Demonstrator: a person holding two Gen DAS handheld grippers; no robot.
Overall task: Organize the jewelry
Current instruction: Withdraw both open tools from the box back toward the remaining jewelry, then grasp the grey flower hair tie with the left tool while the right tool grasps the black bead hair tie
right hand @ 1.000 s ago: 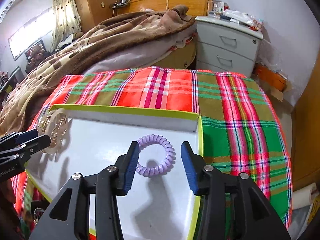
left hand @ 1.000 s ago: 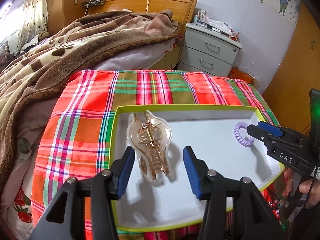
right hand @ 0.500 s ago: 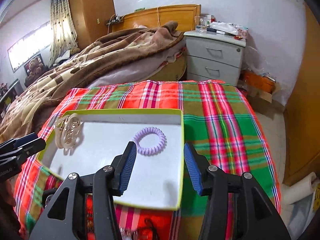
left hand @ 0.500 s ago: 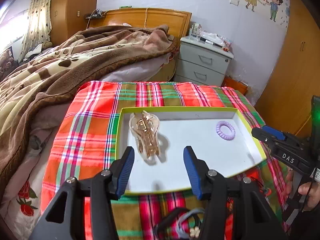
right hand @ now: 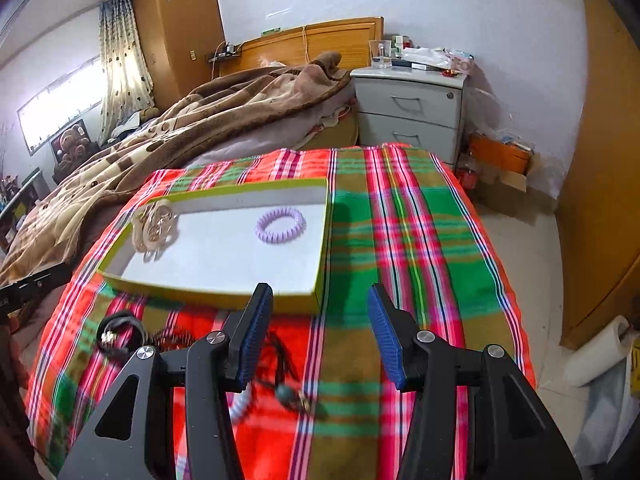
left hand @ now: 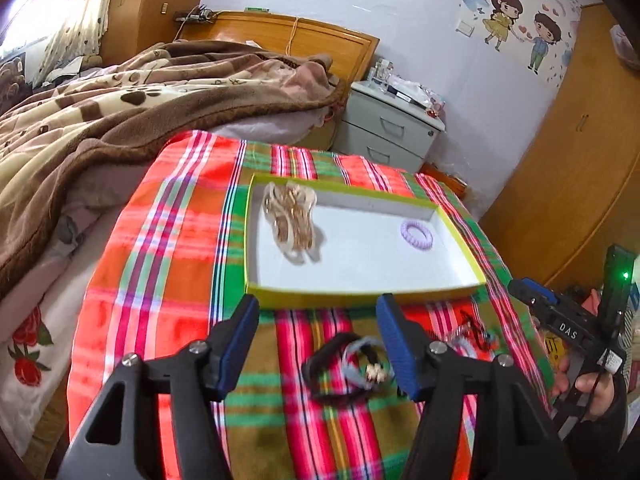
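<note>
Each claw (left hand: pixel 318 344) is matte black with ribbed blue pads (left hand: pixel 394 346), silver screws, and white "DAS" lettering on the right claw (left hand: pixel 524 286).

My left gripper (left hand: pixel 318 342) was matt black plastic with ribbed blue rubbery pads (left hand: pixel 394 344) and shiny metal screws; my right gripper (right hand: pixel 320 334) looked the same. Tray (left hand: pixel 360 289) looked like matt white card with a lime rim. Hair claw (left hand: pixel 291 222) was glossy clear amber plastic with a metal spring. Coil hair tie (right hand: pixel 280 225) was smooth lilac plastic. Plaid cover (right hand: pixel 404 240) was woven cloth. Blanket (left hand: pixel 100 120) looked fleecy. Headboard (right hand: pixel 320 40) was varnished wood.
</note>
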